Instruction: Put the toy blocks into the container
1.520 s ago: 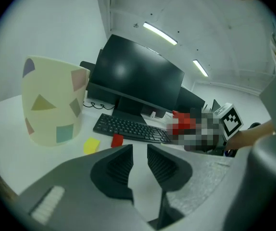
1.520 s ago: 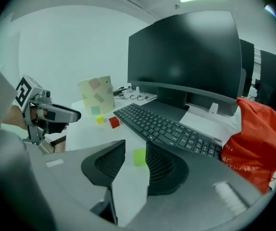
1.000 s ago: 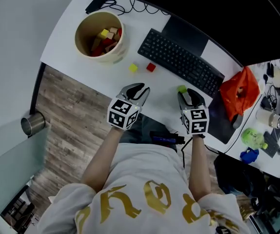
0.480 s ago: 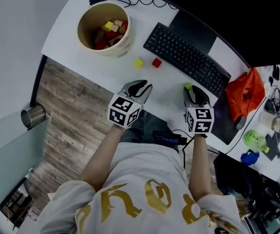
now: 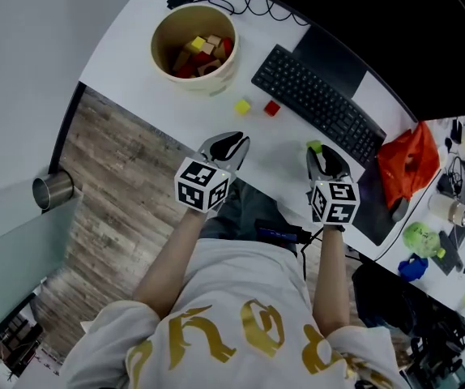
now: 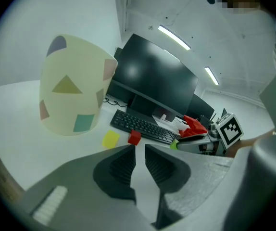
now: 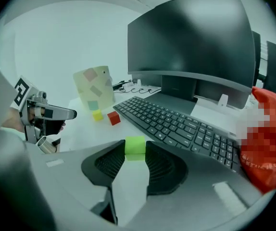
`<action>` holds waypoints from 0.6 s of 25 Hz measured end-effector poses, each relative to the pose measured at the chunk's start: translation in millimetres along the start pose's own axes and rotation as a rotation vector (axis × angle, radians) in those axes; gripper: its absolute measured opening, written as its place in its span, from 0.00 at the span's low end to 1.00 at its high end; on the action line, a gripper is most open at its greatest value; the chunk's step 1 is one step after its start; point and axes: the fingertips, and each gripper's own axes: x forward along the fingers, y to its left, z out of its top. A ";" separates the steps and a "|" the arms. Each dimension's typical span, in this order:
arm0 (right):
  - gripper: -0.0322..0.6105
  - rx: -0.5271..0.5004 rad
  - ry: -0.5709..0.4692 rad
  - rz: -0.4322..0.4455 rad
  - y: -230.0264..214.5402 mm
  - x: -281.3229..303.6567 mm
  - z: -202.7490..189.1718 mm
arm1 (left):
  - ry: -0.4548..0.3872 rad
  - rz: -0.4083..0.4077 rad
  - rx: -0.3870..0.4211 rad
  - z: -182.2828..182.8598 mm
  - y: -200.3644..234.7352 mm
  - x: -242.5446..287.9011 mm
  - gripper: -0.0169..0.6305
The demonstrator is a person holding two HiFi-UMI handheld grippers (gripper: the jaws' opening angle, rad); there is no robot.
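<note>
The right gripper (image 7: 135,154), its jaws just closing, pinches the green block (image 7: 135,146) at 4 o'clock from the container (image 5: 213,78), the left gripper (image 6: 139,153) hangs barely parted and empty, and the yellow block (image 5: 242,106) and red block (image 5: 271,109) lie nearer the container.

A white short-sleeved shirt (image 5: 216,298) with large gold lettering (image 5: 257,331) is worn. The left claw (image 5: 229,143) and right claw (image 5: 317,152) are moulded in grey, with dark ribbed pads (image 6: 121,165). At the 6 o'clock end of each, a white cube printed with black square markers is fixed: left cube (image 5: 202,186), right cube (image 5: 334,202).
</note>
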 end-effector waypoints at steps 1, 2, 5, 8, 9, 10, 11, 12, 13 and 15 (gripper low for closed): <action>0.30 0.003 -0.011 0.002 2.3 -1.0 4.9 | -0.009 0.005 0.003 2.8 1.7 -3.4 0.13; 0.30 0.006 -0.025 0.004 4.7 -2.5 10.6 | -0.017 0.010 0.009 5.6 3.3 -6.9 0.13; 0.30 0.013 -0.071 0.010 15.1 -7.9 29.7 | -0.045 0.027 0.018 14.6 9.4 -19.3 0.13; 0.30 0.018 -0.104 0.026 29.1 -12.3 47.2 | -0.081 0.045 0.021 26.0 14.5 -33.6 0.13; 0.30 0.017 -0.110 0.031 34.4 -13.1 51.9 | -0.094 0.051 0.023 30.0 15.8 -38.7 0.13; 0.30 0.015 -0.114 0.037 39.5 -13.9 56.3 | -0.107 0.056 0.025 34.0 16.7 -43.6 0.13; 0.30 0.016 -0.120 0.042 44.5 -14.9 60.8 | -0.121 0.061 0.027 38.1 17.3 -48.4 0.13; 0.30 0.019 -0.128 0.048 49.5 -16.0 65.5 | -0.135 0.066 0.030 42.3 17.6 -53.2 0.13; 0.30 0.023 -0.138 0.056 54.8 -17.0 70.5 | -0.149 0.070 0.034 46.6 17.9 -58.3 0.13; 0.30 0.021 -0.157 0.076 66.9 -18.6 80.6 | -0.177 0.080 0.044 55.3 18.8 -69.3 0.13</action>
